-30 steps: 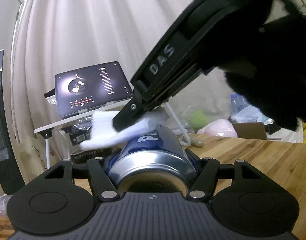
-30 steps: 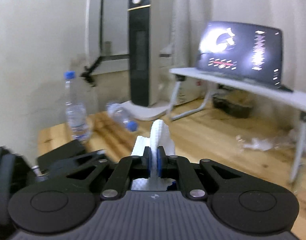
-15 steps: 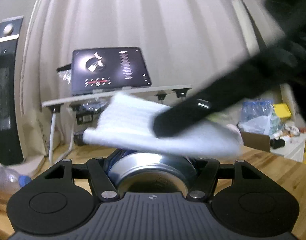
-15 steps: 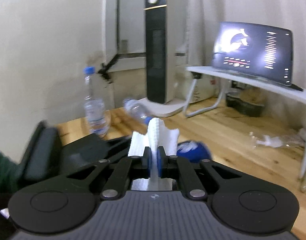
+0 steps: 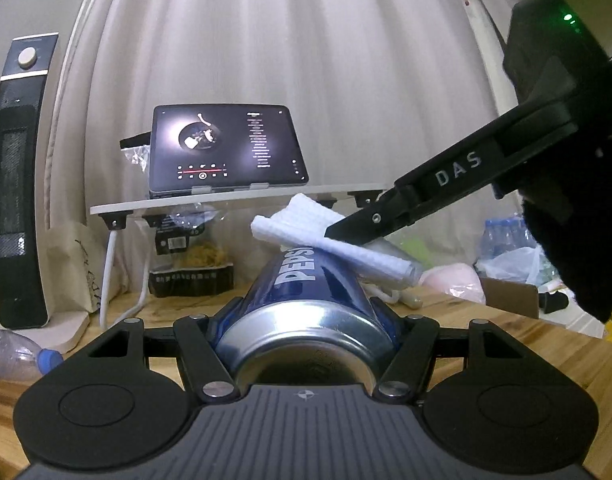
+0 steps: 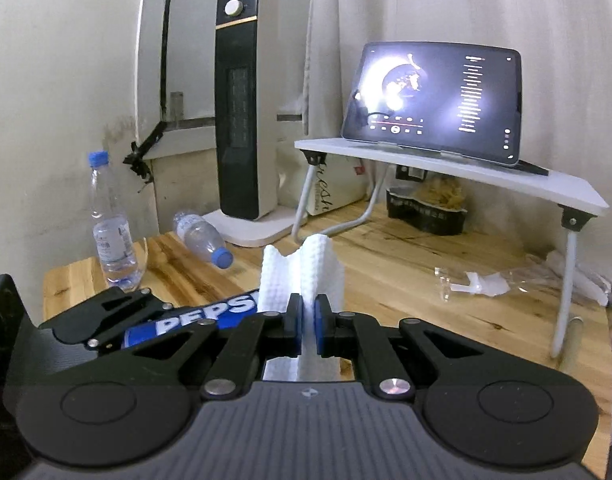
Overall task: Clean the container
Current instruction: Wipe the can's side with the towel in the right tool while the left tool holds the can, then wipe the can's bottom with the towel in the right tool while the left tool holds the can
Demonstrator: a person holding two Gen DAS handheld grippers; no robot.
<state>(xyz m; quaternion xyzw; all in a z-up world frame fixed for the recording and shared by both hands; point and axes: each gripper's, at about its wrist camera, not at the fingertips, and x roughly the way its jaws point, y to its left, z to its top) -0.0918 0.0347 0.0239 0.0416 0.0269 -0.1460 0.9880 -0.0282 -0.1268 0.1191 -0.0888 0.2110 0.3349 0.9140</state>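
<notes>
Pepsi can, blue with white lettering and a bare metal end, lies on its side, clamped across its body between the jaws of the left gripper, above the wooden table; its metal end faces the left wrist camera. Folded white paper towel, waffle-textured, is pinched between the blue pads of the right gripper, jaws together on it; the towel lies across the far upper part of the can, by the lettering. Right gripper enters the left wrist view from the upper right, marked "DAS". On the table behind: white folding laptop stand bearing a lit tablet; black-and-cream tower heater; one clear water bottle upright, another on its side; crumpled clear plastic wrapping. Pale curtain hangs behind the stand.
</notes>
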